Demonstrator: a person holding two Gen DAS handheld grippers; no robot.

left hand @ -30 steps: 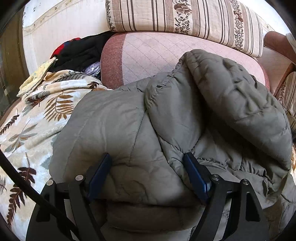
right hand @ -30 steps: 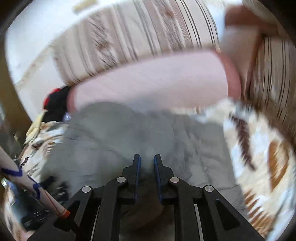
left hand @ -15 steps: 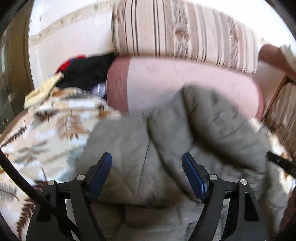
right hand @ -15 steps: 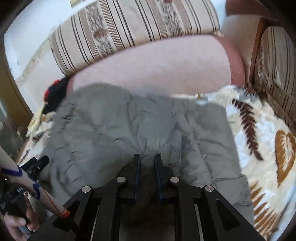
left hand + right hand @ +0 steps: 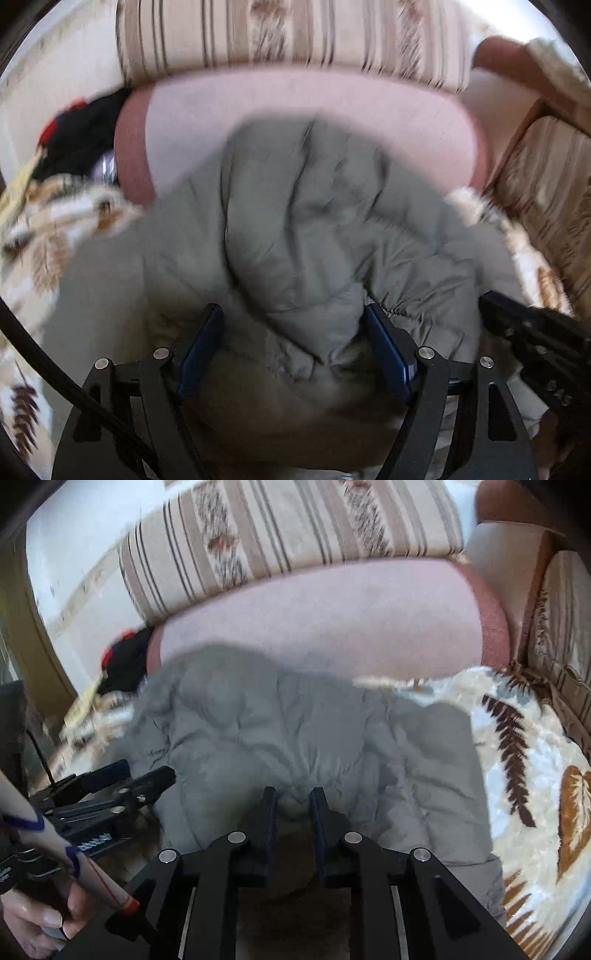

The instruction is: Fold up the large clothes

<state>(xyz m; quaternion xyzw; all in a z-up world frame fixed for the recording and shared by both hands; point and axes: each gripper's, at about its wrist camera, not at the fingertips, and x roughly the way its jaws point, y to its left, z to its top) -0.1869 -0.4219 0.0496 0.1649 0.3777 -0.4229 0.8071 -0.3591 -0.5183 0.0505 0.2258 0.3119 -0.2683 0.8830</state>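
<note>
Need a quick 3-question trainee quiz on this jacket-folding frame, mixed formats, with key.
1. True or false: the grey jacket lies on the leaf-print blanket.
2. What sits directly behind the jacket? A) pink cushion B) wooden table C) laundry basket
3. Which gripper has jacket fabric bunched between its jaws?
Key: 1 true. 2 A. 3 the right gripper; its jaws have just been opening slightly, with fabric between them.

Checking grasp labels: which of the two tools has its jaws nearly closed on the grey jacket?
The right tool, jaws nearly together, pinching a jacket fold; the left tool stands wide.
</note>
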